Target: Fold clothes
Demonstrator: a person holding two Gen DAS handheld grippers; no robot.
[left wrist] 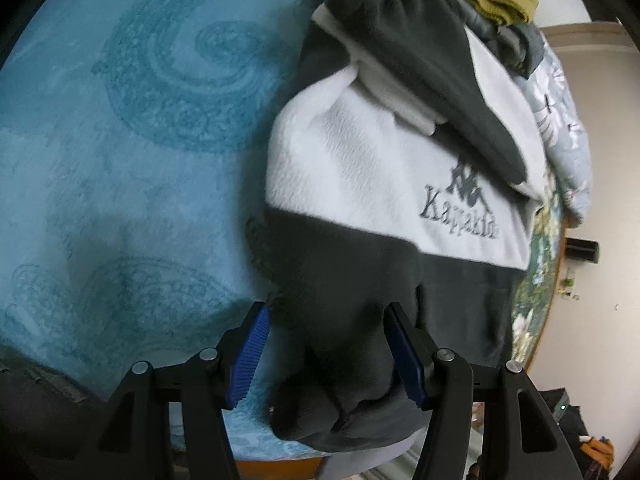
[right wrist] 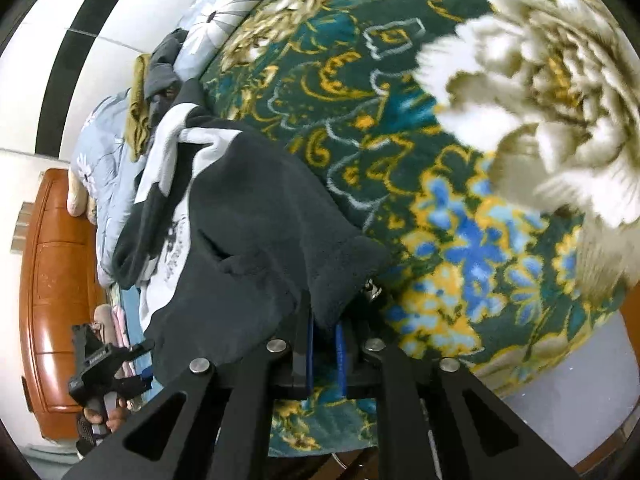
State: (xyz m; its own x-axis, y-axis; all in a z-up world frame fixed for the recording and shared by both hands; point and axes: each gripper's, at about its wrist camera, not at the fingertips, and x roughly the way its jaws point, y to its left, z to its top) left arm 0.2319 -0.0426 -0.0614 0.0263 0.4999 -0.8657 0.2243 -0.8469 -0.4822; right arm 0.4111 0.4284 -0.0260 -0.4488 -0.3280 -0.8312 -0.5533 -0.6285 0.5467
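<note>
Partly bunched, the sweatshirt (right wrist: 256,216) hides the right tool's (right wrist: 324,344) fingertips.

Both views are evenly lit by soft, diffuse indoor light, with no hard glare. The left wrist view is slightly soft: the embroidered lettering on the grey-and-white fleece sweatshirt (left wrist: 360,168) smears a little, and a faint shadow falls on the teal patterned blanket (left wrist: 120,160). In the right wrist view the big cream flower on the green floral blanket (right wrist: 540,100) shows motion blur. Fisheye bending curves all edges, with black vignette corners.
</note>
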